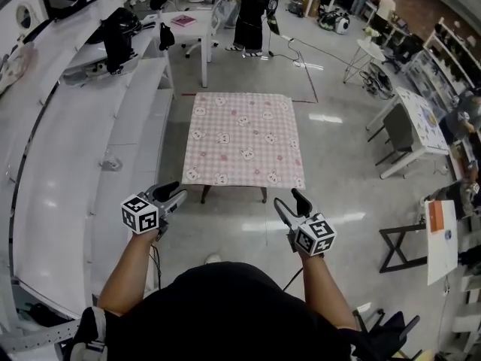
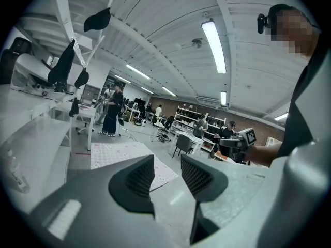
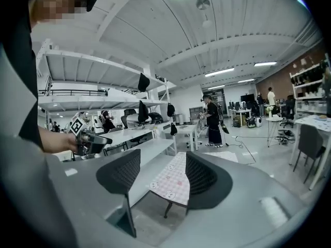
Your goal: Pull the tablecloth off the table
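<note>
The left tongs and right tongs both stand apart with nothing between them, held in the air just short of the near edge of the worktop. The pink patterned tablecloth lies spread flat over the worktop ahead of them, each near corner roughly in line with one pair and touching neither.

Head view looks steeply down; all three views share the tablecloth

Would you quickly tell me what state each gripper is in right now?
Left gripper: open, holding nothing.
Right gripper: open, holding nothing.
</note>
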`<action>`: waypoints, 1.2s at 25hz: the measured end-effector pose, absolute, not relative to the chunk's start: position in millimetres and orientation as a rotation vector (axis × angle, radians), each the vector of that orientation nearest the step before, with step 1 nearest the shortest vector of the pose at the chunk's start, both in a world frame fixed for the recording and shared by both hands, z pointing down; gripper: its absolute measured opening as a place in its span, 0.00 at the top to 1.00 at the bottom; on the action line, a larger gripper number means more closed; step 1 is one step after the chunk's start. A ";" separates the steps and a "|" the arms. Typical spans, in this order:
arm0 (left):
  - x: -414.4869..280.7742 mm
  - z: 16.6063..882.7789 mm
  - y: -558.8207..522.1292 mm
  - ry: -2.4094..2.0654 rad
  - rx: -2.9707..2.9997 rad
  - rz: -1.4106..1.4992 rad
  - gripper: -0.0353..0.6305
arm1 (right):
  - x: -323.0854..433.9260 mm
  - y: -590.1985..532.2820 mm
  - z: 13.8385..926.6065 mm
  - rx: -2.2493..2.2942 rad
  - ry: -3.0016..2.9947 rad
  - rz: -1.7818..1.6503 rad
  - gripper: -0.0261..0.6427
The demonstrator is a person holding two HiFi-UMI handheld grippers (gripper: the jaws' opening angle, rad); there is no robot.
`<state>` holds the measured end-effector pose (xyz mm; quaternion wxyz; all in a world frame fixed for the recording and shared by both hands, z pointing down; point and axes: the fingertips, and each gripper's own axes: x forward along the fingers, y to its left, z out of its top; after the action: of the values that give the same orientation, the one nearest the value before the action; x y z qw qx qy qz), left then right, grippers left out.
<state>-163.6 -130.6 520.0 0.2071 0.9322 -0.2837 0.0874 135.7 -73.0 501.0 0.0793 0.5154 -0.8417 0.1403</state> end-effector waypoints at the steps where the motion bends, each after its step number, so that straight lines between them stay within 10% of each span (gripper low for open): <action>1: -164.7 517.6 -134.7 -0.786 2.602 0.239 0.71 | 135.8 -74.8 498.9 1.552 -2.512 0.413 0.50; 30: -168.1 520.5 -235.5 -0.803 2.615 0.240 0.71 | 155.5 -165.8 515.2 1.600 -2.442 0.426 0.50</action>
<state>-168.1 -235.5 520.5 0.1966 0.9337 -0.2869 0.0857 155.5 -165.8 515.2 0.0956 0.5397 -0.8240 0.1436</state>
